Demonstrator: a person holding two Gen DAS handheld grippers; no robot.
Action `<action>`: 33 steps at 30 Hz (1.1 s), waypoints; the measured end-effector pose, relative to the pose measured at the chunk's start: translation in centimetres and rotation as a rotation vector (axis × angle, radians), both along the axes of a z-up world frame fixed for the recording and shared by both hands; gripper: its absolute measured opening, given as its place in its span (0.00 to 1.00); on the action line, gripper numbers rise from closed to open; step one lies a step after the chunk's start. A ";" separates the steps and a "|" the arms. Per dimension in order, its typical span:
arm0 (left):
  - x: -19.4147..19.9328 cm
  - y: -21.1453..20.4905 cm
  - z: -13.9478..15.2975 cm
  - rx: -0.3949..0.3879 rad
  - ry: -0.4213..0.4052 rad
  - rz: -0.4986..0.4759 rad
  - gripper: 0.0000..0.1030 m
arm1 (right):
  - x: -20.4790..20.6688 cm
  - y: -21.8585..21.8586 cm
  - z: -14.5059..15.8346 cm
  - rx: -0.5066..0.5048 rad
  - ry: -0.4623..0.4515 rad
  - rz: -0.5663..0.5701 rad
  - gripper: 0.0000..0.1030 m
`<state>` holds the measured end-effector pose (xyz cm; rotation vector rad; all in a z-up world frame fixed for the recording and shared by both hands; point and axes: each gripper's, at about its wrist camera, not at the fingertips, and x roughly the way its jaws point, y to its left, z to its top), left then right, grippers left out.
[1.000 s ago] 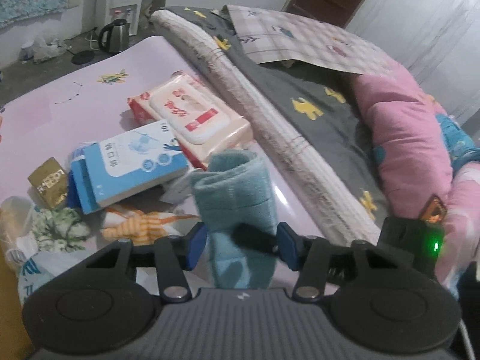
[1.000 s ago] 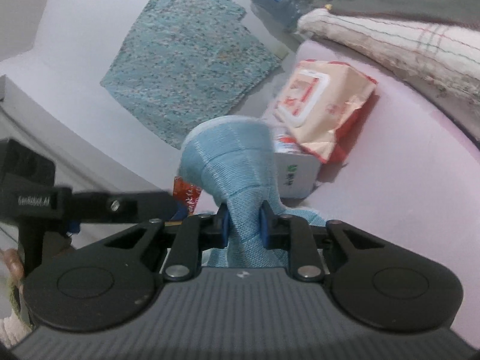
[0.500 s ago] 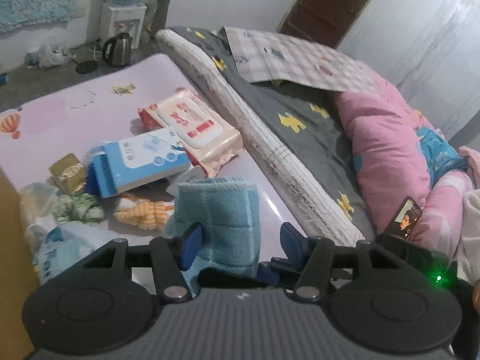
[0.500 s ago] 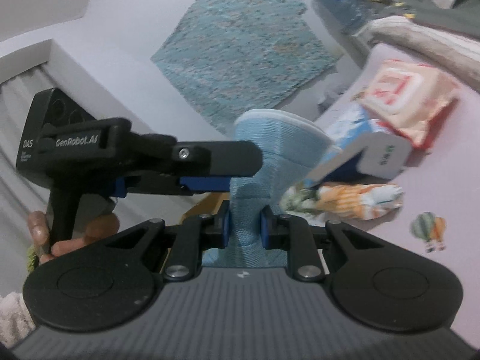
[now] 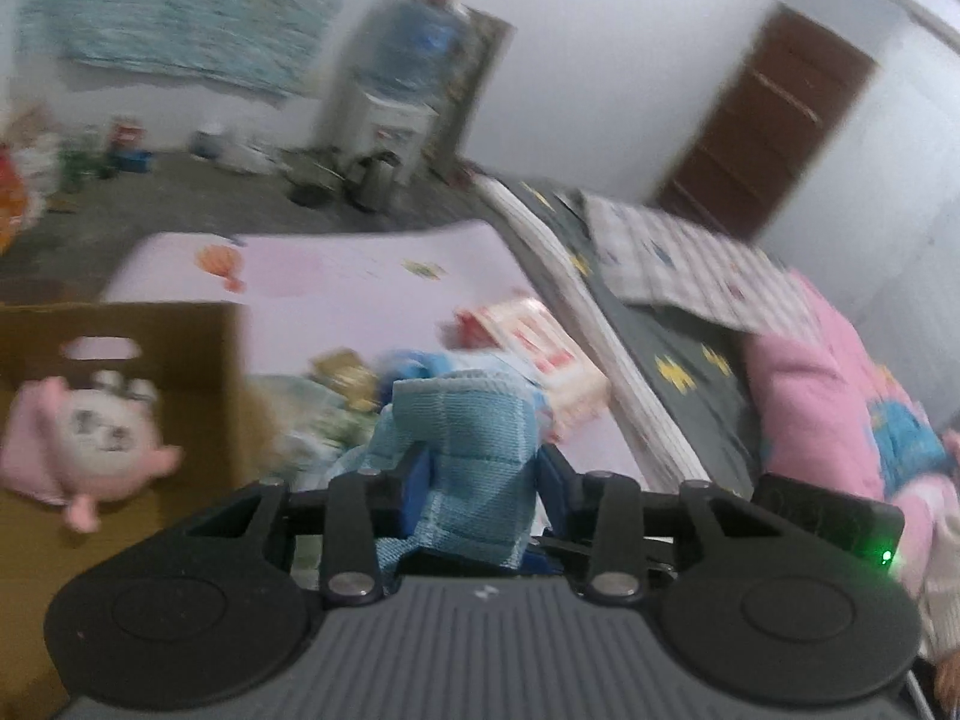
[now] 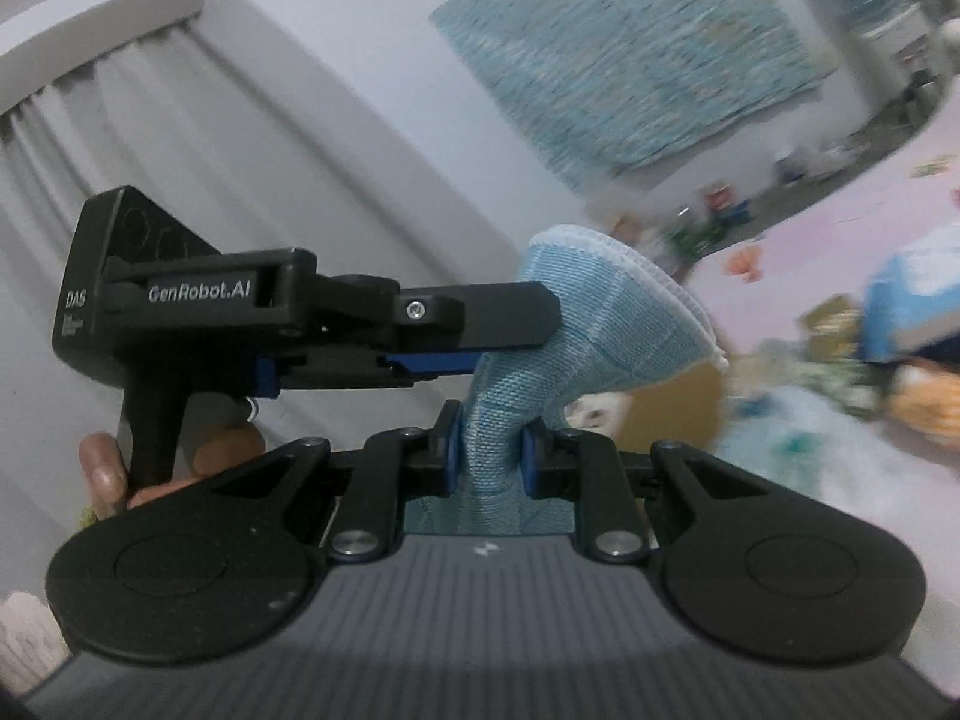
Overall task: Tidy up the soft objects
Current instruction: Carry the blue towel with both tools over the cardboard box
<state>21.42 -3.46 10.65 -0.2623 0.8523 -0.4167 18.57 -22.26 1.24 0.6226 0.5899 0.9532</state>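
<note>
Two grippers pinch one blue towel [image 6: 594, 324]: the left gripper [image 5: 483, 468], marked "GenRobot.AI", just closing level, the right gripper [image 6: 489, 456] clamped tight.

Water dispenser [image 5: 401, 90] beside brown door [image 5: 759, 132]

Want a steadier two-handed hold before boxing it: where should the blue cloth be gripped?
Grip the flared, hemmed top of the blue cloth, coming in from the side. The right gripper pinches the bunched waist below; the wide end offers flat doubled fabric. The left gripper has just been closing its jaws there, cloth between them.
</note>
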 end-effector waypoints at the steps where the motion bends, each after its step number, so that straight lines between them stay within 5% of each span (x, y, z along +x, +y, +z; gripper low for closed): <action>1: -0.1 1.4 0.2 -0.006 -0.005 0.032 0.39 | 0.6 1.3 0.4 -0.002 0.012 0.031 0.17; 9: 2.5 10.1 -2.0 -0.039 0.016 0.220 0.40 | 5.9 10.7 0.5 -0.012 0.183 0.177 0.17; 16: 8.2 14.3 -7.2 -0.111 0.119 0.270 0.40 | 10.1 14.8 -1.2 -0.212 0.265 0.095 0.17; 24: 11.6 15.1 -11.1 -0.171 0.174 0.271 0.45 | 11.3 15.9 -1.4 -0.544 0.208 -0.059 0.17; 33: 13.0 15.3 -13.3 -0.083 0.219 0.287 0.45 | 12.7 18.5 -2.9 -0.721 0.117 -0.111 0.21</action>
